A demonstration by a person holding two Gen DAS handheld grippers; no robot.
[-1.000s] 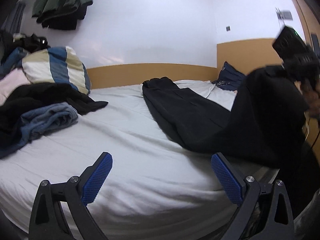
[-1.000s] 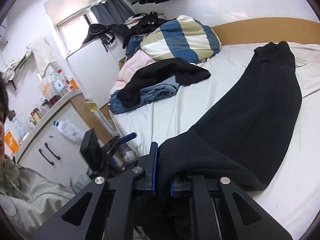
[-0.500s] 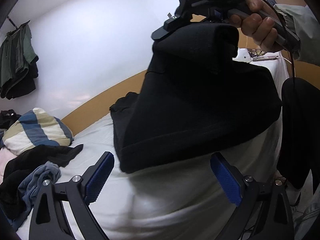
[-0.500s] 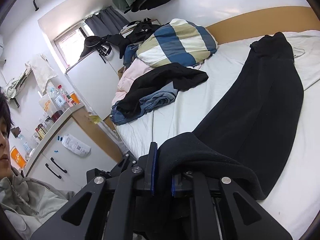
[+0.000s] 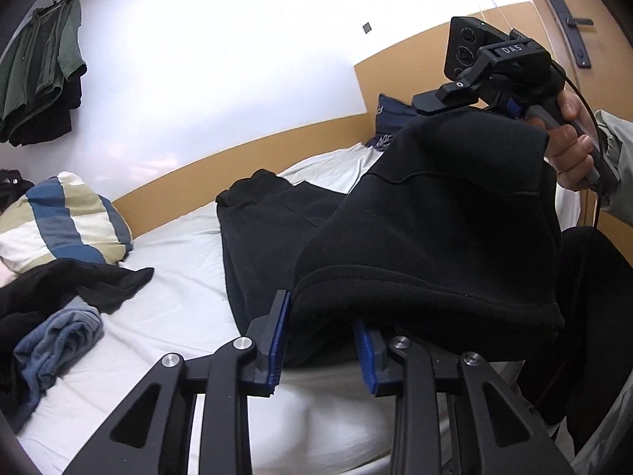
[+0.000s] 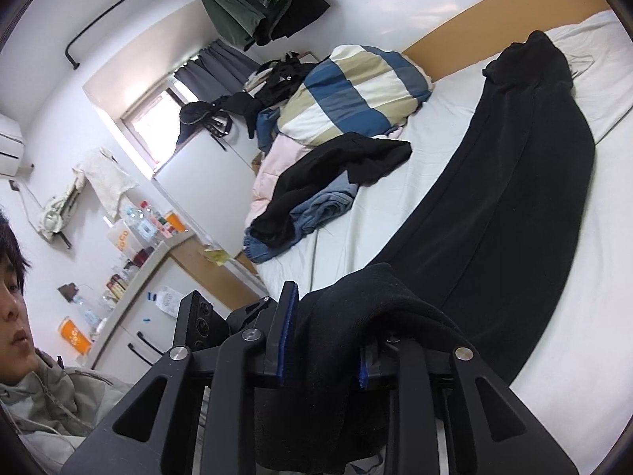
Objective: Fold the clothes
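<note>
Left wrist view: your left claw pinches hem of black garment; cloth rises ahead-right to right claw.
Right wrist view: your right claw clamps same garment, rest trailing ahead over bed.

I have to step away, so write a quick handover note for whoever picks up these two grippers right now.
Left gripper: shut on the black garment, near-end hem.
Right gripper: shut on the same garment's other near corner, lifted.
The garment's far end lies stretched across the white bed.
Done: both near corners gripped.
Left: carry them toward the far end to fold; the clothes pile by the striped pillow looks unfolded.
</note>
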